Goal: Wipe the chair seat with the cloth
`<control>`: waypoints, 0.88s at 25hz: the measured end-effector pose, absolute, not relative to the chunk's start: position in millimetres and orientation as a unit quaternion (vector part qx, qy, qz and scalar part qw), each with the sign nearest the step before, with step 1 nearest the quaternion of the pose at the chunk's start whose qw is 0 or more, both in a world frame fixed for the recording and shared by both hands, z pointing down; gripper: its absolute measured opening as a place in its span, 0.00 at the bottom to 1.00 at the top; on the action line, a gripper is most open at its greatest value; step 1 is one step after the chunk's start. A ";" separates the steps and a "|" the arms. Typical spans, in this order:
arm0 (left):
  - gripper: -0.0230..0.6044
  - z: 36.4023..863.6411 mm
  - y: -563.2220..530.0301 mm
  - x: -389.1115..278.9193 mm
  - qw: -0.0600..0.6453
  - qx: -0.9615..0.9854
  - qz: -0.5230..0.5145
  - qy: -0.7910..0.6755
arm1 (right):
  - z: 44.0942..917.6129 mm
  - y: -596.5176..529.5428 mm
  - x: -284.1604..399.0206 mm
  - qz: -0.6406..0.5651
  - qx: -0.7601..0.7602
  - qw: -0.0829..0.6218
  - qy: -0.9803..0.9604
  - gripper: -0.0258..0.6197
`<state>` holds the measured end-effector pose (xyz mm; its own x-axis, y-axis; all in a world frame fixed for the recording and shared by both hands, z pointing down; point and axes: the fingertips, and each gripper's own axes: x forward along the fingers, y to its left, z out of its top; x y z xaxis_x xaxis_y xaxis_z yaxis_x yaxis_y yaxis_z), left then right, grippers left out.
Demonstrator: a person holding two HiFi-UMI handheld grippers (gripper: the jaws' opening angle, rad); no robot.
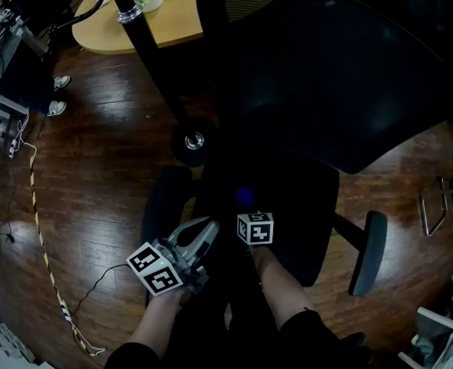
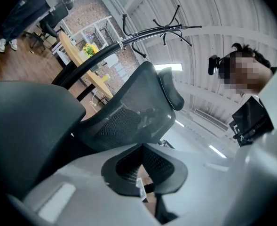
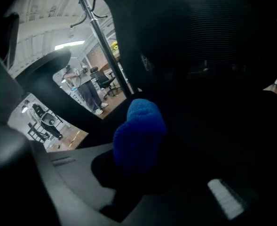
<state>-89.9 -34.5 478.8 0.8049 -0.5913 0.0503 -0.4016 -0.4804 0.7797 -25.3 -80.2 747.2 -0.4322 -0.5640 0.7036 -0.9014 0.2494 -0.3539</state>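
**A:** What does the left gripper view tell you that the head view doesn't?

**B:** It shows your left tongs (image 2: pixel 143 157) clenched, pad against pad, with nothing between them. It looks up past the mesh backrest (image 2: pixel 129 112) to the coat stand (image 2: pixel 162 29) and the ceiling. The head view shows only that they point at the seat's front left, just beside the left armrest (image 1: pixel 161 198).

**A:** And the right gripper view?

**B:** Your right tongs (image 3: pixel 138 149) are grasping the blue cloth (image 3: pixel 139 126), which bulges up between them. In the head view the cloth is only a small blue spot over the front of the black chair seat (image 1: pixel 303 206). It is too dark there to tell whether the cloth touches the seat.

**A:** What's around you?

**B:** At far left a striped cord (image 1: pixel 48 264) trails over the wood floor (image 1: pixel 95 175). A round wooden counter (image 1: pixel 157 25) sits at top left. The coat stand's black pole slants down from there to its base (image 1: pixel 194 139), close behind the seat's left side. The backrest fills the upper right, and the right armrest (image 1: pixel 368 252) sits below it.

**A:** How are your arms placed?

**B:** Both forearms reach up from the bottom edge, close together. The left marker cube (image 1: pixel 155 269) is tilted and the right marker cube (image 1: pixel 255 227) sits squarer.
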 end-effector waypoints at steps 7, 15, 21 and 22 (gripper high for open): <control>0.02 487.0 -28.3 -84.9 0.432 0.855 -0.105 -0.269 | 754.6 -39.1 148.5 0.365 0.590 0.264 -0.670 0.09; 0.02 487.7 -27.9 -66.9 0.437 0.860 -0.088 -0.248 | 738.1 4.0 259.0 0.351 0.642 0.285 -0.619 0.09; 0.02 476.2 -27.8 -63.7 0.429 0.863 -0.098 -0.249 | 726.7 -7.7 242.2 0.328 0.652 0.269 -0.629 0.09; 0.02 474.5 -27.4 -65.2 0.429 0.862 -0.100 -0.250 | 724.1 -12.5 228.3 0.324 0.644 0.266 -0.640 0.09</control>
<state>-65.2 -27.4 474.5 0.8549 -0.5171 0.0419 -0.3450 -0.5063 0.7904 228.3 -12.5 724.1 -0.0297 -0.6522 0.7575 -0.9966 -0.0393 -0.0730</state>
